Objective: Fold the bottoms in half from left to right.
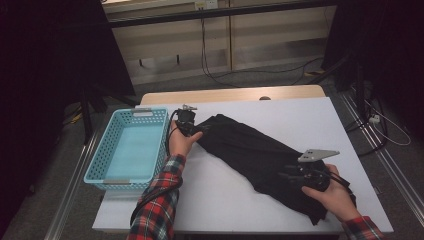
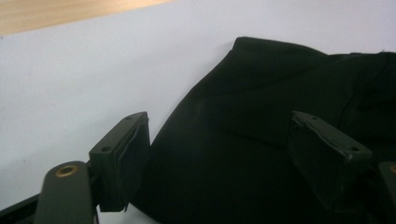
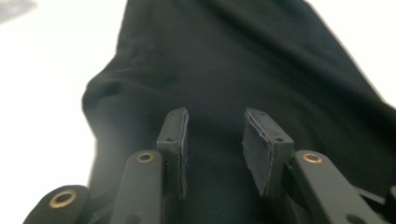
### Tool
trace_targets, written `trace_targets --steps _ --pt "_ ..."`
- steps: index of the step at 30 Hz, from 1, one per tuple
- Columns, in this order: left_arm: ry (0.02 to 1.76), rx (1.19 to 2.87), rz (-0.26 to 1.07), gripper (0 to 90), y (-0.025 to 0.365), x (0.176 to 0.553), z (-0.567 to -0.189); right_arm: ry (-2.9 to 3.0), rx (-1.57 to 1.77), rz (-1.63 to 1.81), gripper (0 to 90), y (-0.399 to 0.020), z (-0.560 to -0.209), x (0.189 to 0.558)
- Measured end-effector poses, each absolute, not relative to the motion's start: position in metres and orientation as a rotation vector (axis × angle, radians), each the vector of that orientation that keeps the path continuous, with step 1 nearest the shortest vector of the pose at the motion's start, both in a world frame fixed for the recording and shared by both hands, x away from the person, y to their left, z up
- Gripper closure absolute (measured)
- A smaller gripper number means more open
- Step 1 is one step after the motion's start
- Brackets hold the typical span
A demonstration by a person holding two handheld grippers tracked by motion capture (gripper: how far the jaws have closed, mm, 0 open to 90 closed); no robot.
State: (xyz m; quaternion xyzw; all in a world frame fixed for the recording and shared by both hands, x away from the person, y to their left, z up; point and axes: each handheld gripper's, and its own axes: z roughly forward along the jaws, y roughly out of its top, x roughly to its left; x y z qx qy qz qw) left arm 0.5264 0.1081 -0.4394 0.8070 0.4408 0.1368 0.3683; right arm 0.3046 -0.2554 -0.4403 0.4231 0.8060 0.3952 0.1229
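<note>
A black cloth (image 1: 250,150) lies stretched slantwise across the white table (image 1: 280,112), from the far left towards the near right. My left gripper (image 1: 201,131) rests at its far left end. In the left gripper view this gripper (image 2: 219,120) stands wide open, one jaw at the edge of the cloth (image 2: 261,84) and the other above it, neither pressing on it. My right gripper (image 1: 286,173) hovers over the cloth's near right end. In the right gripper view it (image 3: 216,115) is open, its jaws apart above the dark fabric (image 3: 224,56) with nothing pinched.
A light blue plastic basket (image 1: 142,111) stands at the table's left side, with nothing in it. A wooden strip (image 1: 230,94) borders the far edge. Cables run over the floor behind the table.
</note>
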Motion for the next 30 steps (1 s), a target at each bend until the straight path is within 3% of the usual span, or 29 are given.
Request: trace_targets --steps 4,12,20,21,25,30 --pt "1.126 2.064 0.353 21.7 0.109 0.525 -0.437 2.399 1.193 1.179 66.4 -0.243 -0.443 0.300" --pt "1.133 2.066 0.355 20.3 0.109 0.524 -0.437 2.477 1.131 1.248 68.3 -0.228 -0.445 0.297" --pt "1.130 2.080 0.361 20.3 0.107 0.524 -0.439 2.538 0.979 1.157 63.7 -0.201 -0.452 0.289" --pt "1.130 2.083 0.361 20.3 0.107 0.524 -0.439 2.533 0.966 1.140 65.0 -0.200 -0.453 0.289" --pt "1.133 2.086 0.362 20.3 0.109 0.524 -0.438 2.523 0.925 1.094 84.3 -0.200 -0.452 0.288" --pt "1.146 2.079 0.370 20.3 0.113 0.523 -0.439 2.569 0.932 1.146 86.0 -0.204 -0.445 0.281"
